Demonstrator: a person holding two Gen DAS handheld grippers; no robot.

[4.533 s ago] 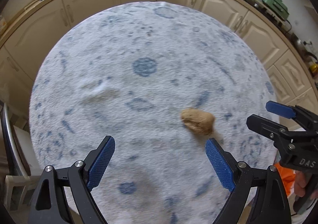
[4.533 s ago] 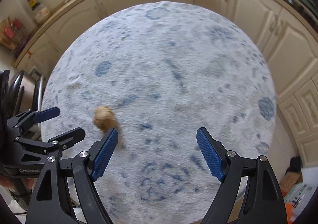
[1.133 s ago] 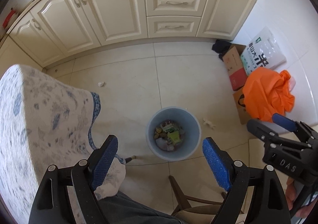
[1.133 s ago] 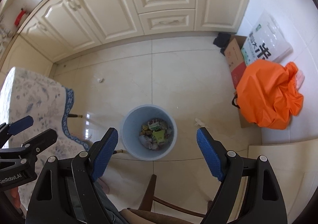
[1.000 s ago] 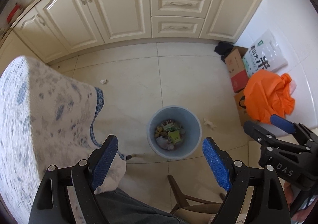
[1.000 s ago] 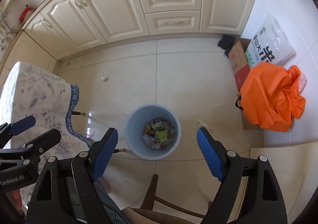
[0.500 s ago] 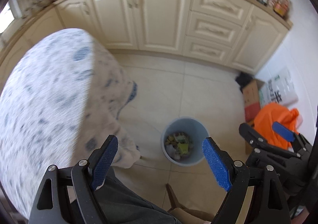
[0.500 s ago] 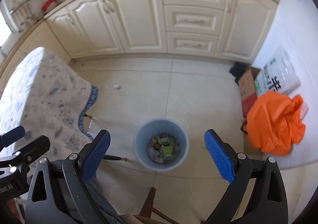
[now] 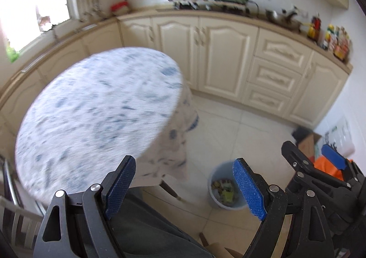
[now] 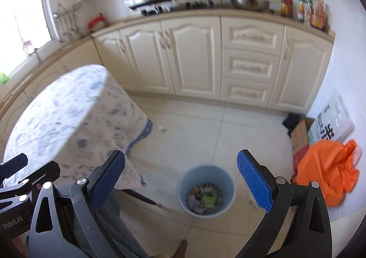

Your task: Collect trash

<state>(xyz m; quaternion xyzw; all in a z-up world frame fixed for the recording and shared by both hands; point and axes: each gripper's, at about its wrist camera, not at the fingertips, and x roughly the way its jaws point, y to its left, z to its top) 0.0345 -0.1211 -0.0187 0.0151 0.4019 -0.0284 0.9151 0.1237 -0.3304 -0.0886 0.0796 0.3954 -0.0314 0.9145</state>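
Both claws are spread with nothing held: the left gripper [image 9: 184, 186] and the right gripper [image 10: 180, 181]. The blue bin [image 10: 207, 190], low centre in the right view, holds the trash; the table [image 9: 91, 109] should be swept next. Half a second ago the view was angled lower toward the floor

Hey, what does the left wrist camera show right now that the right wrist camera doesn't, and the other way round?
Only the left wrist view shows nearly the whole tablecloth top.

Only the right wrist view shows a white scrap on the floor and the full orange bag.

Both show the blue bin with trash inside, the cream cabinets, and the left gripper and right gripper open and empty.
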